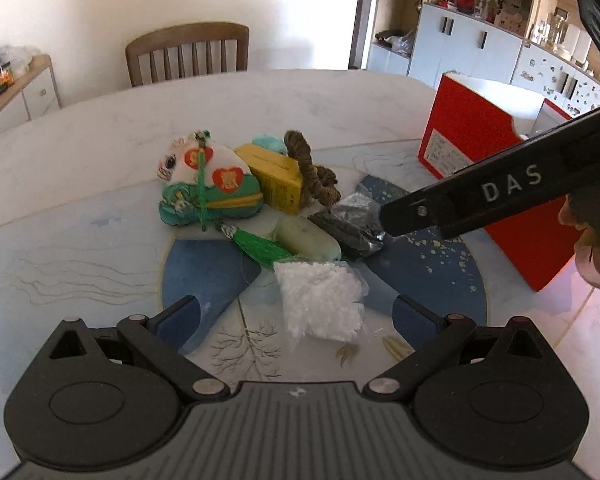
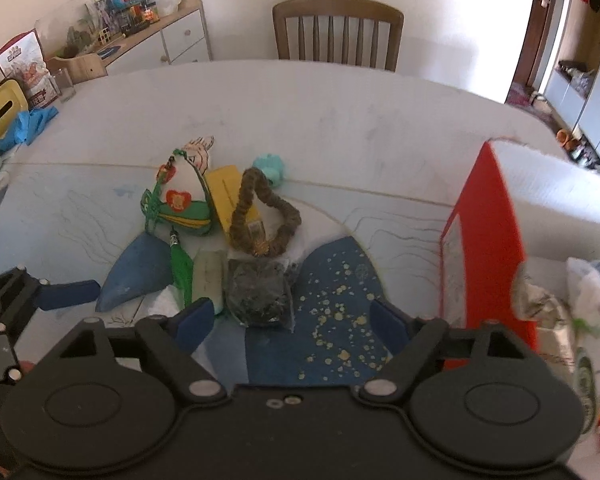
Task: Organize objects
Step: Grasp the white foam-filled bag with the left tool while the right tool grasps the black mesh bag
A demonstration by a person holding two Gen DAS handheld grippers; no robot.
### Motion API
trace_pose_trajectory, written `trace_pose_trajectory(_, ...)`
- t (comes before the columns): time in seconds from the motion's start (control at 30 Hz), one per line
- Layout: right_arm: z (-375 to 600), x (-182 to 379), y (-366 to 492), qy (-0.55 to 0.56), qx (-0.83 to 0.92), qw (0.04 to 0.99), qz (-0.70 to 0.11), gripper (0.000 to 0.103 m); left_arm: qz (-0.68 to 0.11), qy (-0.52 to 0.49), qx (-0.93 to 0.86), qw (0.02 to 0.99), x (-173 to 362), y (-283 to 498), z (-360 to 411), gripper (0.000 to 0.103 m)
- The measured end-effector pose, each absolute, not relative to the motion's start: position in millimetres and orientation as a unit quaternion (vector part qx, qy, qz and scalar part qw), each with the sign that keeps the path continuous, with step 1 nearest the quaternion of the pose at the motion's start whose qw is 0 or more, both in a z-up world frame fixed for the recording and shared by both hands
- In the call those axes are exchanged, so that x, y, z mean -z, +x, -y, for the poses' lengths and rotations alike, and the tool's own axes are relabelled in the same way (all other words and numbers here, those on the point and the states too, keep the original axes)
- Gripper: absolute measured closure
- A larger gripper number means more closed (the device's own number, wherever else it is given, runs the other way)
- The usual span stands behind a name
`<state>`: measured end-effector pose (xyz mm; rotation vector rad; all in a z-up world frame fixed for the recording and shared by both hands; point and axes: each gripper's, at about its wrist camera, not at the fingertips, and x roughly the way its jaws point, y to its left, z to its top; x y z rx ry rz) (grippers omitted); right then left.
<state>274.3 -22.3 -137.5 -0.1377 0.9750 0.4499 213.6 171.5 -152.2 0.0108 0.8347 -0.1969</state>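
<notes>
Right wrist view shows the right tool [image 2: 292, 316] wide open and empty at lower centre, poised over the crinkled black plastic packet [image 2: 259, 294] in the clutter mid-frame, likely bound for the open red cardboard box [image 2: 488, 236] at right; the left tool [image 1: 296, 316] also gapes empty.

Lying on the table [image 1: 100, 128]: one pouch [image 1: 204, 184], one yellow box [image 1: 274, 178], one rope ring [image 1: 312, 174], one dark packet [image 1: 350, 226], one white bag [image 1: 320, 298], one red box [image 1: 484, 152].

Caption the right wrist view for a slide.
Open right claw hovers over a dark packet beside the red box.
</notes>
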Motion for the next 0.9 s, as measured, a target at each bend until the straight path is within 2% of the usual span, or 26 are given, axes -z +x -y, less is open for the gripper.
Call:
trace_pose_trajectory(0.4,8.7,156.7,290.0,-0.068,-0.244,0.839,-0.482,0.033,-0.411,0.016,0.098,0.906,167.5,224.3,-161.8,0.001)
trace_pose_trajectory(0.53,6.7,159.0,290.4,-0.064,-0.255,0.834,-0.485,0.044,-0.406,0.015,0.094,0.909,167.6,223.7,-162.2,0.005)
trace_pose_trajectory(0.7,5.1,159.5,290.1,-0.06,-0.267,0.831,-0.484,0.056,-0.404,0.015,0.084,0.911,167.0,223.2,-163.1,0.022)
trace_pose_trajectory(0.77,5.5,159.1,289.4,-0.06,-0.268,0.832,-0.483,0.061,-0.401,0.014,0.086,0.912,165.1,222.1,-164.2,0.037)
trace_pose_trajectory(0.9,7.4,158.8,289.0,-0.055,-0.266,0.832,-0.484,0.066,-0.403,0.011,0.095,0.91,161.7,220.4,-165.2,0.053)
